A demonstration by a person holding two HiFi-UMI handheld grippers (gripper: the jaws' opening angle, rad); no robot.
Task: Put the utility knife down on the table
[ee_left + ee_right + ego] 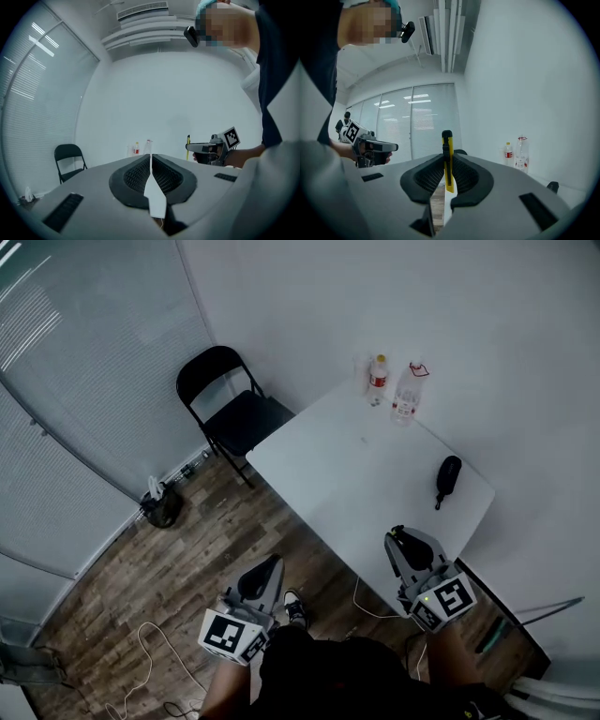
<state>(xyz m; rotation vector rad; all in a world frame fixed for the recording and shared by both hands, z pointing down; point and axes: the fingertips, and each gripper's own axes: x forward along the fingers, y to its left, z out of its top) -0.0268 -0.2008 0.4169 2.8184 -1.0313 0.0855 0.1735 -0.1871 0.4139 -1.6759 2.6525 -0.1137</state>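
Note:
A yellow utility knife (447, 161) stands upright between the pads of my right gripper (446, 157), which is shut on it. From the left gripper view the same knife (188, 142) sticks up from the right gripper (194, 147), held out level in a hand. In the head view the right gripper (398, 538) hovers at the near edge of the white table (356, 474). My left gripper (272, 564) is over the wooden floor, left of the table. Its jaws (150, 157) are shut with nothing between them.
Two plastic bottles (378, 377) (407, 394) stand at the table's far end. A black oblong object (447, 475) lies near its right edge. A black folding chair (230, 409) stands beyond the table's left corner, a small bin (161, 507) by the glass wall, cables (155, 652) on the floor.

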